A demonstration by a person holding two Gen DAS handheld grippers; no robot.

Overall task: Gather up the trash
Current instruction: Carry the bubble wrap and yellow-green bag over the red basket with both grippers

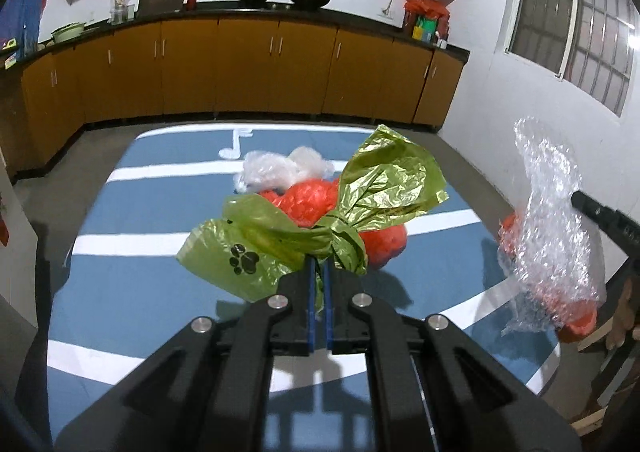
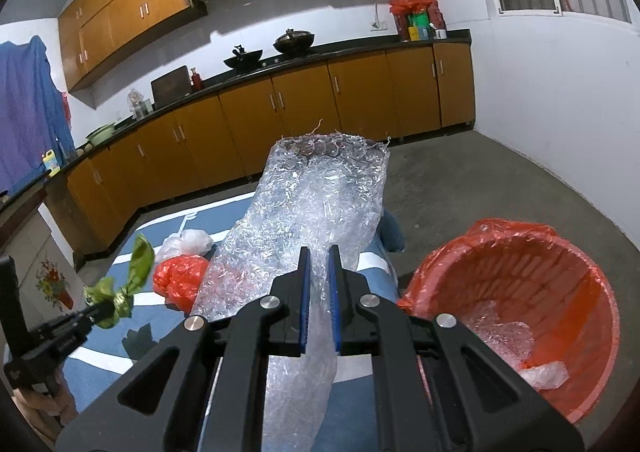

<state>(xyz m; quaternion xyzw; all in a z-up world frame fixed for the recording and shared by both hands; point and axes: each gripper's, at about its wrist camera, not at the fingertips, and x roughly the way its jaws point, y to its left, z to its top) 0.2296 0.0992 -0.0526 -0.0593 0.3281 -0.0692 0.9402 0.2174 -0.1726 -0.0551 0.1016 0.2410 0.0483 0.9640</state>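
My left gripper is shut on a green plastic bag with a paw print, held above the blue and white table. It also shows in the right wrist view. My right gripper is shut on a sheet of bubble wrap, seen too in the left wrist view. A red plastic bag and a clear plastic bag lie on the table beyond the green bag. A red bin lined with a red bag stands right of the table, with clear plastic inside.
Brown kitchen cabinets with a dark counter run along the far wall, with woks and containers on top. A white wall with a window is on the right. Grey floor surrounds the table.
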